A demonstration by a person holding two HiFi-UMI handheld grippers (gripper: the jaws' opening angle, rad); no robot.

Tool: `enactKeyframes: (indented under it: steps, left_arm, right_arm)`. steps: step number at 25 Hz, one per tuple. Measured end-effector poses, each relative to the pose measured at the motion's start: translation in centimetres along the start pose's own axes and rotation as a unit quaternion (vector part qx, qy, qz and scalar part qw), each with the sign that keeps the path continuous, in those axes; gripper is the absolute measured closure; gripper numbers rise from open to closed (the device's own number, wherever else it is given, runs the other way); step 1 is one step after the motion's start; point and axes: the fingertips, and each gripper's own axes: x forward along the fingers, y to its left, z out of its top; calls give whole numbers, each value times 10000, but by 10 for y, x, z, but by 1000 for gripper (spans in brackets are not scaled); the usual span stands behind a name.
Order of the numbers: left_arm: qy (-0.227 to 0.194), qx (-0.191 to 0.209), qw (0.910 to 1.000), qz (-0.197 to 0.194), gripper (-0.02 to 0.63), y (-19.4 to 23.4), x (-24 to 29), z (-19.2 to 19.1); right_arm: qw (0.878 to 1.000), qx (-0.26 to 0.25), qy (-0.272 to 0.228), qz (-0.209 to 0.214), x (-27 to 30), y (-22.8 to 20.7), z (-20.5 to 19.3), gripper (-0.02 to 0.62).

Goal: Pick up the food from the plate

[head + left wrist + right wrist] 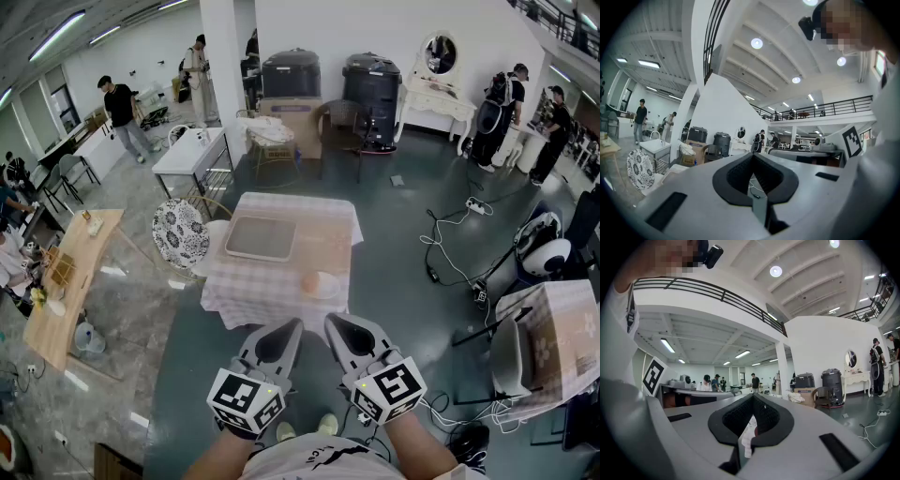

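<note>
Both clenched empty at six o'clock, the grey left gripper (281, 339) and right gripper (349, 336) faced, I judged, an open-jawed reach to the peach round food (310, 281) on its white plate (334, 286) at twelve.

no words or numbers can be read anywhere. the marker cube (246, 397) on the left gripper (290, 325) and the one on the right gripper (336, 321) show only black-and-white square patterns, not letters. print on the cardboard box (298, 117) and on the person's shirt (323, 460) is too small to make out
</note>
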Motion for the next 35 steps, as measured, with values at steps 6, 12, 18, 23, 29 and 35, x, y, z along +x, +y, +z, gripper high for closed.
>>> enactKeyframes:
  steps: [6,12,18,23,29,35]
  left_arm:
    - [77,-30,10000,11,601,-3,7,-8]
    - [142,-34,9998,119,601,0,7,-15]
    - [311,25,9991,288,601,-1,22,-30]
    - [374,66,9982,463,601,-5,36,-39]
    - [538,98,9971,522,601,-1,54,-54]
    - [604,13,9973,419,601,30,87,-64]
  right_arm:
    - [9998,198,-37,77,-3,-6,-4,581]
    - [9974,677,-234,-114,-12,-28,-7,580]
    - [9963,778,-264,-263,-21,-50,-13,580]
    - [9961,820,-261,-184,-25,-61,-20,580]
    - [9947,982,-201,-244,-17,-77,-33,580]
    - [9937,1041,-89,-402,16,-96,-48,580]
